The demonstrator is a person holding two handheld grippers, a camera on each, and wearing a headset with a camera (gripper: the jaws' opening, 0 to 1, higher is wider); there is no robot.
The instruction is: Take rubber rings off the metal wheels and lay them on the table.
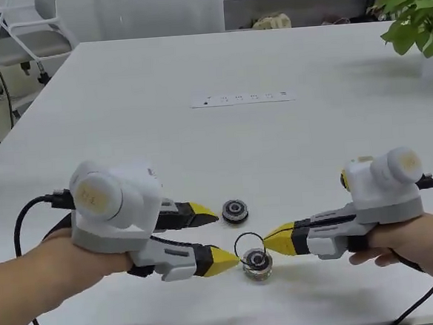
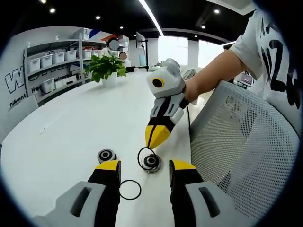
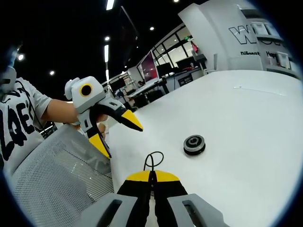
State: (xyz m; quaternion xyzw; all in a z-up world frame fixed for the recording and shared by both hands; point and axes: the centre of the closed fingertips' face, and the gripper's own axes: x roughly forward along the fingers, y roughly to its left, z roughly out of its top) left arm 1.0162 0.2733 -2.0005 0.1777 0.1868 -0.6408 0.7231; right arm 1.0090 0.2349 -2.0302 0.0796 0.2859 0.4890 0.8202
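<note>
**Task partly done, one ring already down.** You are holding the right gripper [image 1: 270, 241] with its jaws closed on a rubber ring [image 1: 248, 242]. The ring is standing up as a thin black loop just above the near wheel [image 1: 257, 261]. From these angles you cannot tell whether the loop is fully free of that wheel or is catching on its rim.

You are holding the left gripper [image 1: 220, 236] with its jaws spread wide and gripping nothing. One tip is sitting beside the near wheel and the other is pointing toward the far wheel [image 1: 235, 211].

In the left gripper view, a loose ring [image 2: 129, 190] is lying flat on the table [image 1: 195, 75], between that gripper's own tips and apart from both wheels. That part of the job is reading as finished.

The far wheel is sitting untouched, well in from the table edge. Its dark rim is suggesting a ring in place, though that is a judgement rather than a certainty.

Remaining, as judged here, you are facing three steps: pulling the pinched ring clear, laying it on the table near the first one, and stripping the far wheel.
</note>
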